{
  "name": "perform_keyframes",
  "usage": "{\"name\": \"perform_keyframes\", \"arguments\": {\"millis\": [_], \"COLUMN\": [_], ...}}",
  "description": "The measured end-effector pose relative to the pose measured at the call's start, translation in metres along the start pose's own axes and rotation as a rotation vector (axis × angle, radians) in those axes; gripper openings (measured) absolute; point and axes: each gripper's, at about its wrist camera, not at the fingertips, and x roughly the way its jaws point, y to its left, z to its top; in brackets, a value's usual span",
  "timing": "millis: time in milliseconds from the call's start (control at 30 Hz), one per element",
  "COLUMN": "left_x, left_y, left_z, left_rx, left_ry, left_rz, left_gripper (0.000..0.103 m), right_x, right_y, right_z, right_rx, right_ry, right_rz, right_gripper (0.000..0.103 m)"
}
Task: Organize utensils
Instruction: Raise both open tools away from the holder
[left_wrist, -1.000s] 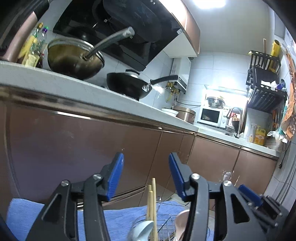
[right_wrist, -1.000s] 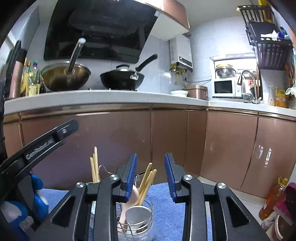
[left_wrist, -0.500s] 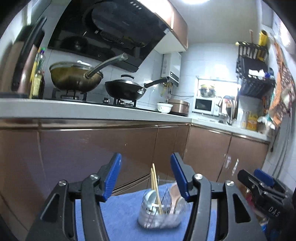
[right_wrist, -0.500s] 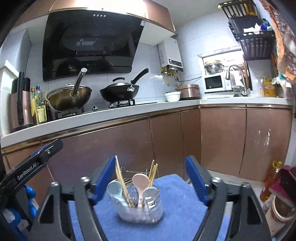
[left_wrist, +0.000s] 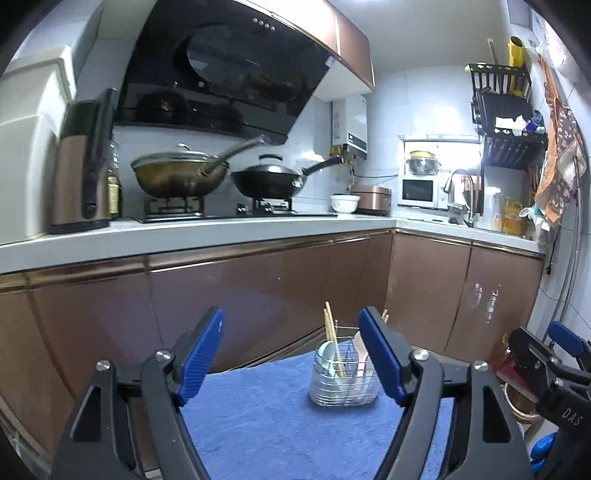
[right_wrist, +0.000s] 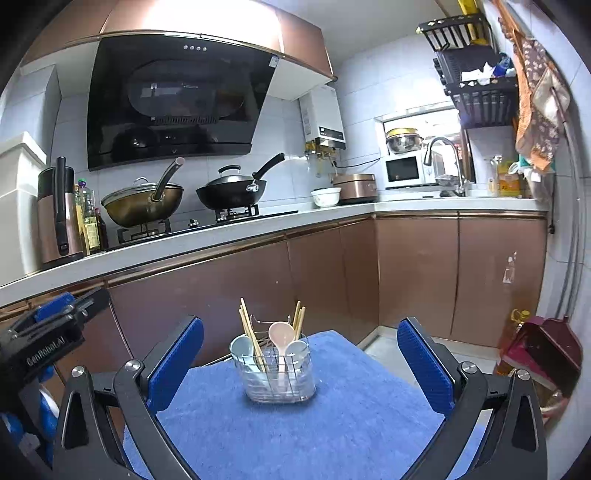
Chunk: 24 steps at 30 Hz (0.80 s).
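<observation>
Both grippers are mine to mind: the left gripper (left_wrist: 291, 356) and right gripper (right_wrist: 301, 363) have jaws opening, nothing between them. Ahead, the clear wire-framed utensil holder (right_wrist: 279, 380) stands upright on the blue towel (right_wrist: 295, 439), well apart from both. It holds pale wooden chopsticks (right_wrist: 251, 338) and pastel plastic spoons (right_wrist: 277, 336). I judge these light, stiff and somewhat slippery; I'd pinch each by its upper shaft. The holder could tip easily.

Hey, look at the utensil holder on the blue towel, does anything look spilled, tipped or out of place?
Nothing stands out. The utensil holder stands upright on the blue towel, with spoons and chopsticks inside.
</observation>
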Motion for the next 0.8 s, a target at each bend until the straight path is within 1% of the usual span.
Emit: {"name": "perform_keyframes", "arguments": {"millis": [100,200,400,600,800], "left_x": [-0.015,-0.027,-0.046,-0.060,-0.073], "left_y": [0.005,0.010,0.020,0.029,0.034], "left_z": [0.001,0.001,-0.003,-0.006,-0.006], "left_rx": [-0.001,0.002,0.002,-0.008,-0.007], "left_ry": [-0.008,-0.013,-0.030,-0.035,-0.038], "left_rz": [0.018,0.018,0.040,0.046,0.047], "left_gripper": [0.076,0.077,0.077,0.077,0.077], "right_x": [-0.014,-0.027,-0.042,-0.060,-0.077], "right_y": [0.001,0.001,-0.002,-0.006,-0.005], "right_z": [-0.002,-0.004,-0.009,-0.010,-0.010], "right_rx": [-0.009,-0.021,-0.023,-0.009,-0.001], "right_ry": [0.004,0.002,0.011,-0.002,-0.023], "right_rz": [-0.015,-0.037,-0.077,-0.089,-0.080], "right_gripper": [0.103,0.103,0.103,0.103,0.103]}}
